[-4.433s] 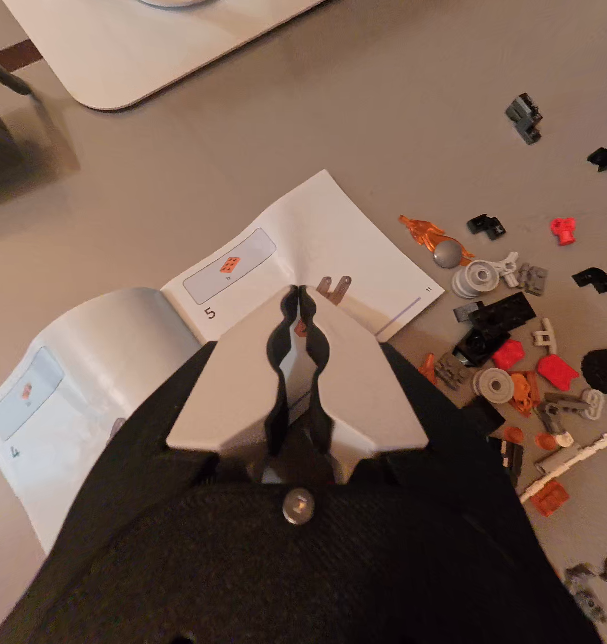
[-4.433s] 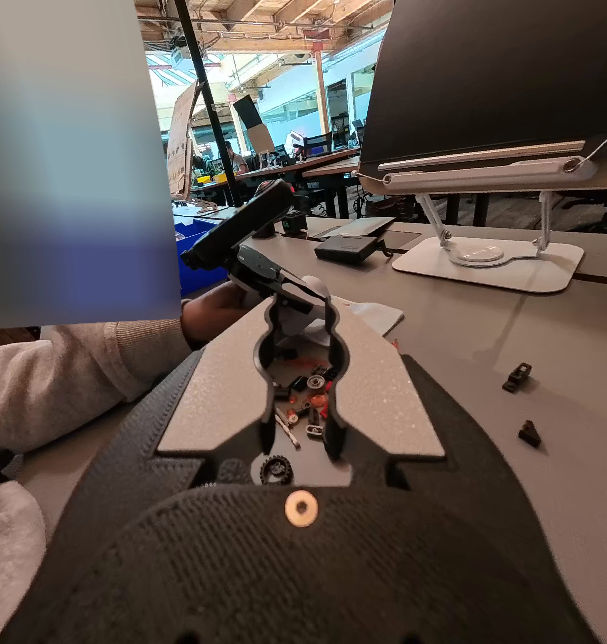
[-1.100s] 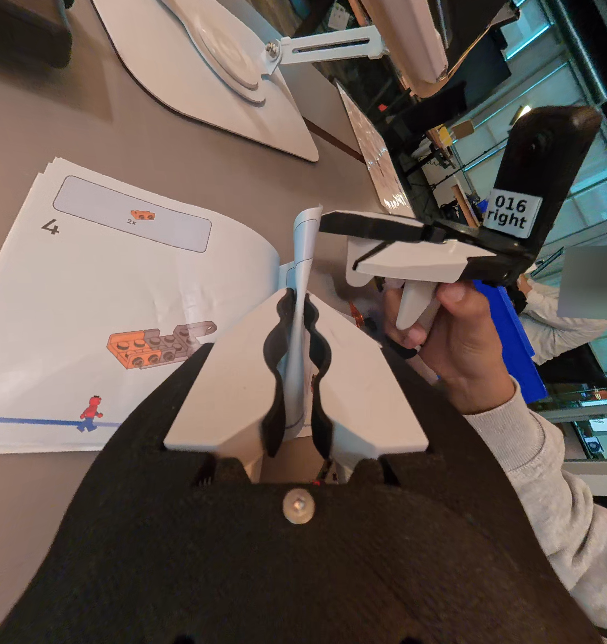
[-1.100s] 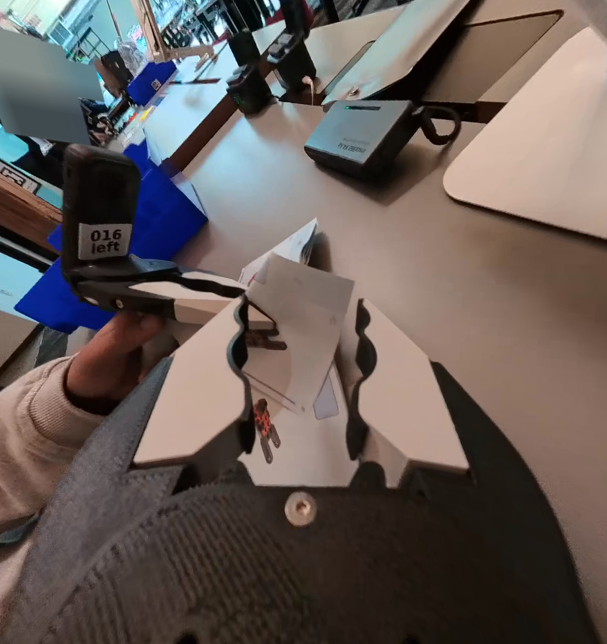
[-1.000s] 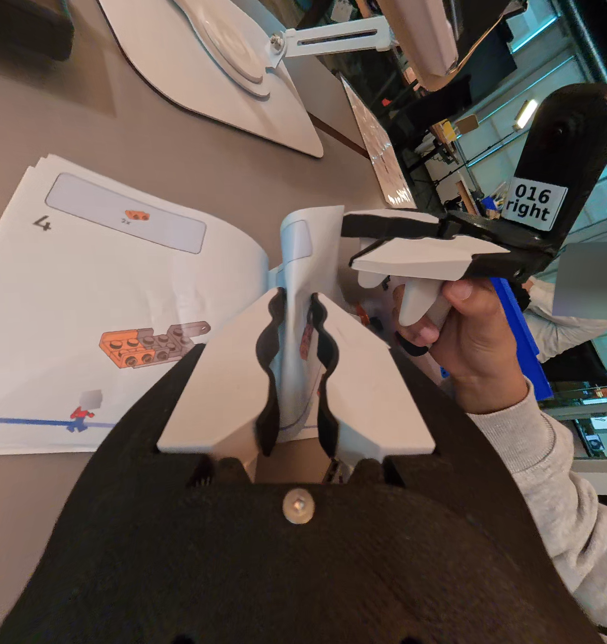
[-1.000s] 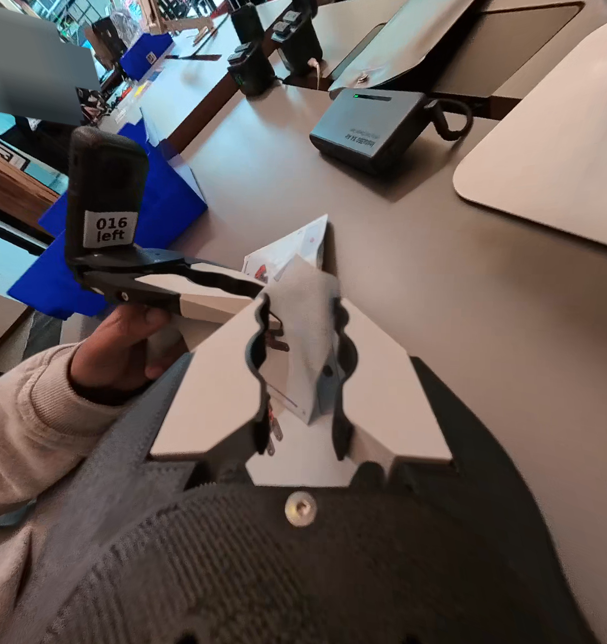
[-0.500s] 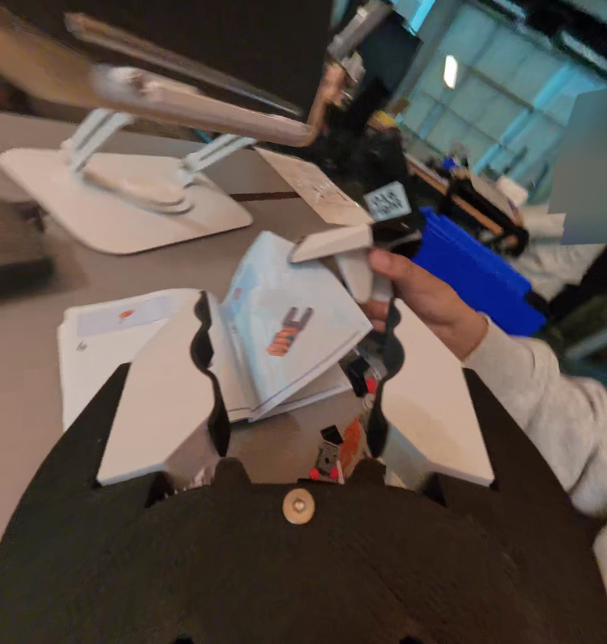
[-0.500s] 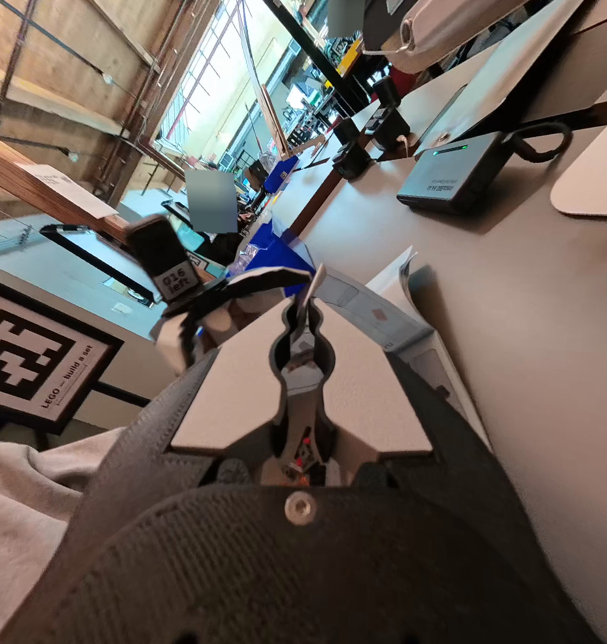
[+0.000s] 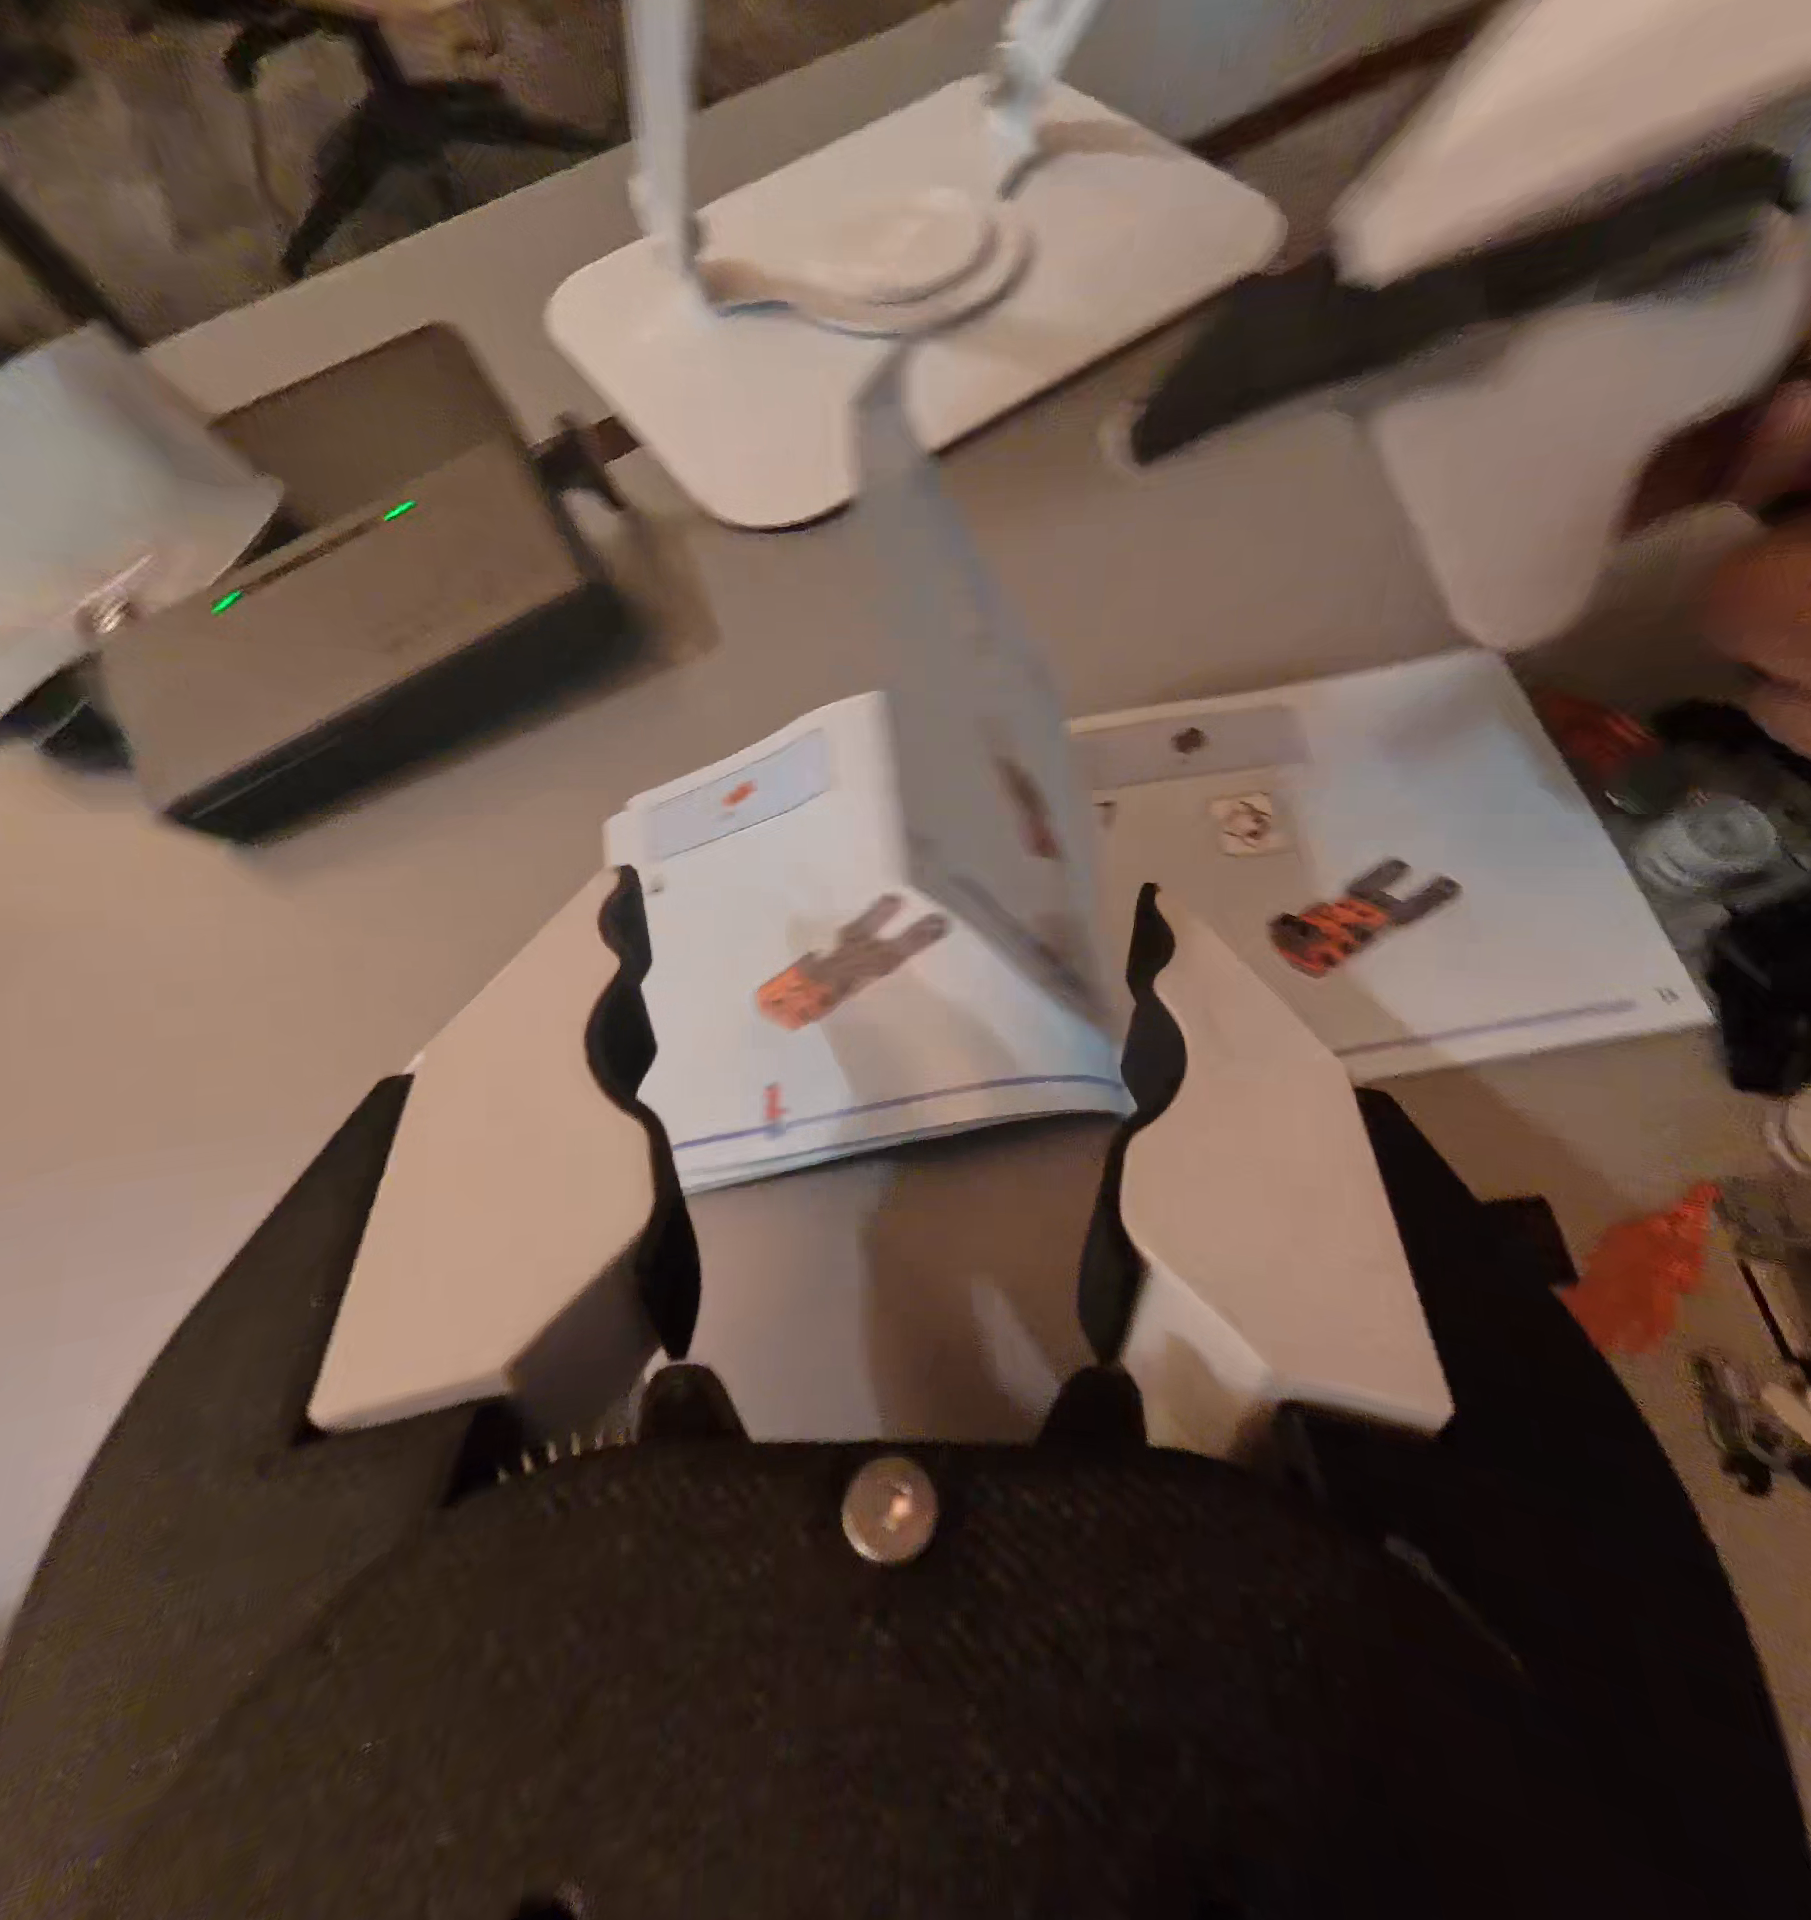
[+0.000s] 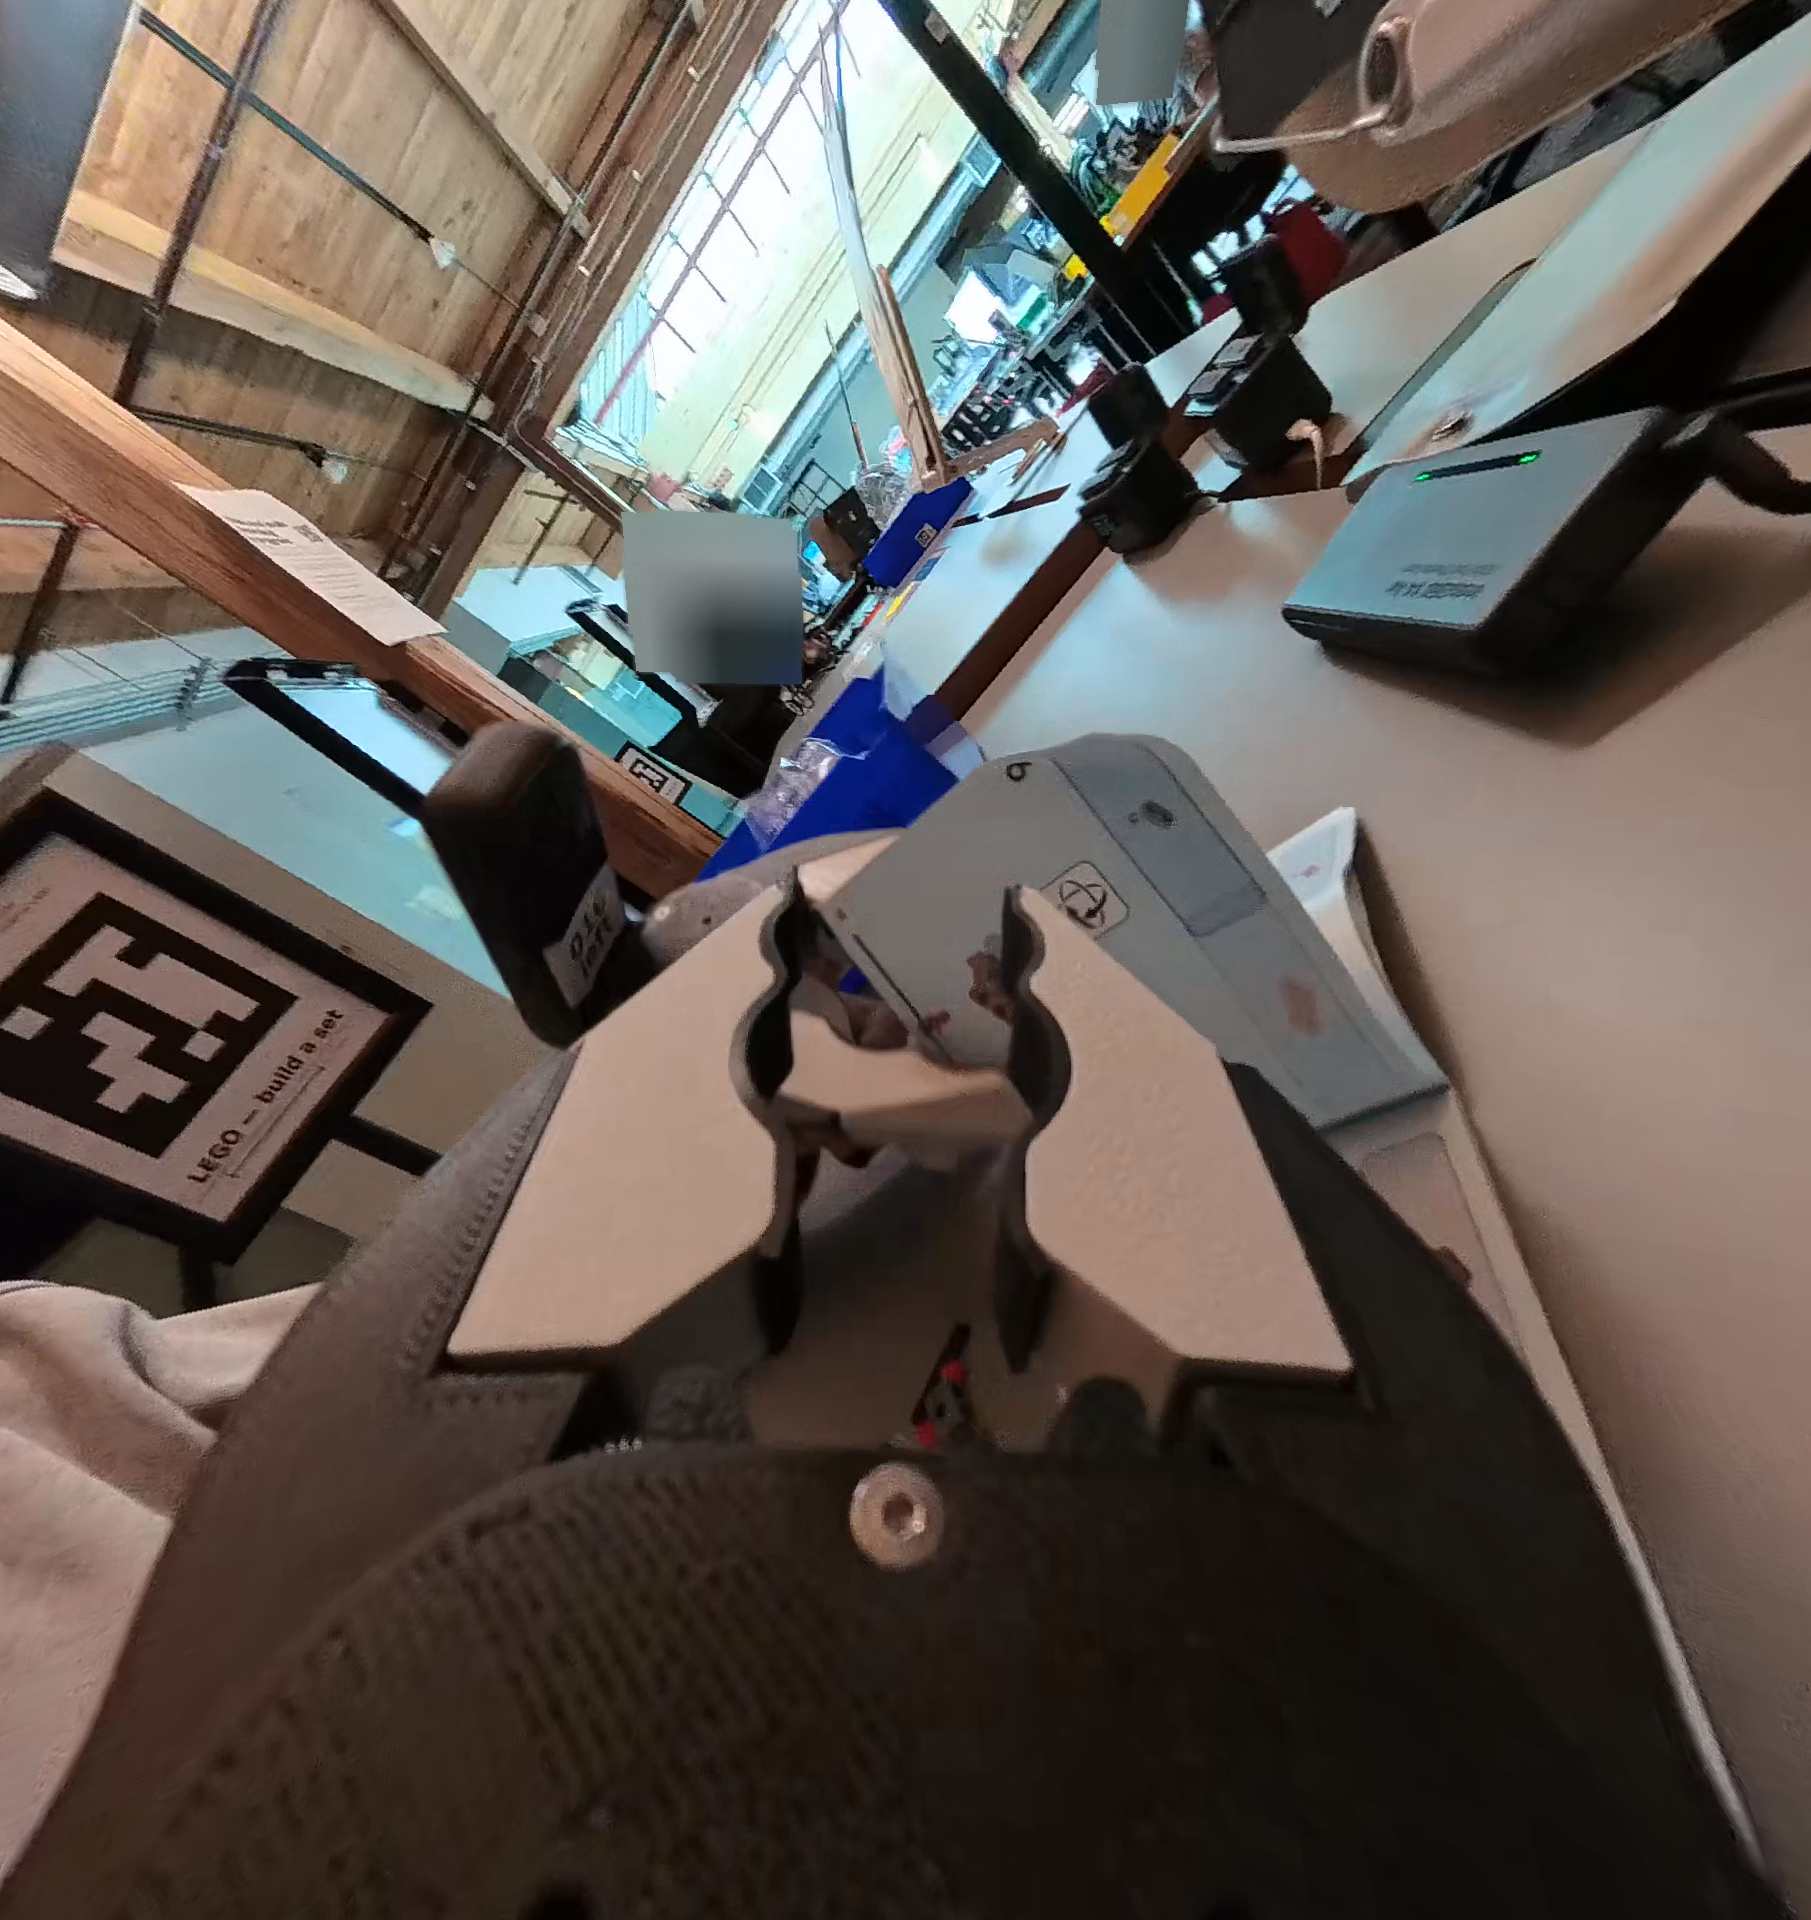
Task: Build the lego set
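Note:
The instruction booklet (image 9: 880, 1060) lies open on the grey table, with one page (image 9: 974, 727) standing upright at its fold. My left gripper (image 9: 883, 894) is open wide and empty, hovering over the booklet's near edge. My right gripper (image 10: 906, 899) is open, with the curled page (image 10: 1140, 935) just beyond its tips and nothing between the jaws. In the left wrist view it shows blurred at the upper right (image 9: 1244, 384). Loose lego pieces lie right of the booklet: an orange piece (image 9: 1649, 1278), black pieces (image 9: 1763, 997) and grey wheels (image 9: 1711, 842).
A grey box with green lights (image 9: 361, 644) sits left of the booklet, and a white stand base (image 9: 911, 291) behind it. The left gripper's black handle (image 10: 527, 883) shows in the right wrist view, with a framed marker sign (image 10: 132, 1018) and blue bins (image 10: 859, 769) behind. Left tips to right tips: about 9 cm. The right gripper is farther from the orange piece (image 9: 1649, 1278), some 15 cm, than the left, some 11 cm.
The right gripper, shut on the page half a second ago, has opened and let it go. The left gripper has swung over the booklet and stays open. The page now stands free.

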Action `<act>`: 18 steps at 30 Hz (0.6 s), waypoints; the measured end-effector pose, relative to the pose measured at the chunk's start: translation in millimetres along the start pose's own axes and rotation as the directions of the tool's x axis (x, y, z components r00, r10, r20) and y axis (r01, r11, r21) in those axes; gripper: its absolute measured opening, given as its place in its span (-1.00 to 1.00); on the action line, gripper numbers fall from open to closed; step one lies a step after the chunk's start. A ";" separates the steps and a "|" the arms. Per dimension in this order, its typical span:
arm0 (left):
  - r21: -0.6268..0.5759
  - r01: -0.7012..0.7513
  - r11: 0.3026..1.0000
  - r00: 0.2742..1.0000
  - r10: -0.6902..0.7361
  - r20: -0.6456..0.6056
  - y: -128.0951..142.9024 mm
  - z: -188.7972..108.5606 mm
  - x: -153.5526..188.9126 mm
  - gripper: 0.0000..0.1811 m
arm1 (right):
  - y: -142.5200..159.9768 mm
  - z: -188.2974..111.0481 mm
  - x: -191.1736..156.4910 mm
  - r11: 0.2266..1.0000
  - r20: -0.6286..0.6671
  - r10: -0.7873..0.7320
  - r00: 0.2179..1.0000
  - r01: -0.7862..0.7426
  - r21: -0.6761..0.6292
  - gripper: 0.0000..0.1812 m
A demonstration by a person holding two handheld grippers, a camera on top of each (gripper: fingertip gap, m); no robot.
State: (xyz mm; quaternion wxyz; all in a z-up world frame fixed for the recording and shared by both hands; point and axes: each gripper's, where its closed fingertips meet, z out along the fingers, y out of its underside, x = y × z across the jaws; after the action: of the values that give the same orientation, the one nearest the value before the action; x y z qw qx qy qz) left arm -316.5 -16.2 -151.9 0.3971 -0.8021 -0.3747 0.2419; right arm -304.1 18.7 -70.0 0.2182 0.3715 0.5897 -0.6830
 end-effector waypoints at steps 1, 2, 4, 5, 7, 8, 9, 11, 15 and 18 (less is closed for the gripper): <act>-0.001 0.062 0.998 0.998 -0.062 0.020 1.9 -0.8 -10.8 -0.01 | 1.3 0.6 2.0 1.000 -0.020 -0.015 1.000 0.015 -0.007 -0.60; -0.007 0.132 0.991 0.991 -0.131 0.038 5.5 -1.2 -21.4 -0.02 | 3.7 1.1 5.1 0.999 -0.047 -0.032 0.998 0.031 -0.020 -0.59; -0.024 0.253 0.967 0.966 -0.252 0.060 15.8 -0.7 -39.4 -0.03 | 10.3 2.2 12.9 0.996 -0.111 -0.073 0.991 0.067 -0.055 -0.59; -0.032 0.295 0.955 0.953 -0.292 0.080 21.4 0.0 -48.1 -0.03 | 14.1 2.6 16.6 0.994 -0.145 -0.096 0.985 0.086 -0.074 -0.59; -0.046 0.332 0.942 0.936 -0.324 0.136 31.3 0.3 -63.1 -0.04 | 23.6 2.8 23.2 0.985 -0.208 -0.144 0.967 0.121 -0.121 -0.58; -0.050 0.334 0.941 0.933 -0.323 0.162 33.8 -0.5 -68.3 -0.04 | 30.0 2.7 26.1 0.979 -0.236 -0.171 0.956 0.138 -0.153 -0.58; -0.046 0.328 0.944 0.932 -0.315 0.180 33.5 -1.9 -71.2 -0.04 | 37.0 2.6 29.1 0.969 -0.264 -0.203 0.943 0.156 -0.190 -0.58; -0.023 0.297 0.954 0.935 -0.286 0.210 27.5 -6.5 -73.4 -0.05 | 51.8 3.1 36.0 0.942 -0.312 -0.276 0.909 0.192 -0.276 -0.58; 0.080 0.215 0.973 0.957 -0.226 0.180 1.1 -16.1 -61.0 -0.09 | 66.4 7.6 53.6 0.862 -0.395 -0.450 0.801 0.275 -0.425 -0.71; 0.084 0.278 0.957 0.957 -0.283 0.065 -4.0 -15.2 -44.1 -0.15 | 65.7 9.1 66.4 0.803 -0.456 -0.564 0.688 0.329 -0.496 -0.83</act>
State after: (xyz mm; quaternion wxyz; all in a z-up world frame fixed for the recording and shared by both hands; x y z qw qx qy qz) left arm -334.3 -56.5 -136.0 0.4421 -0.7158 -0.4905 0.2274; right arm -299.7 5.5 -162.8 -0.0834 0.3552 0.8199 -0.4412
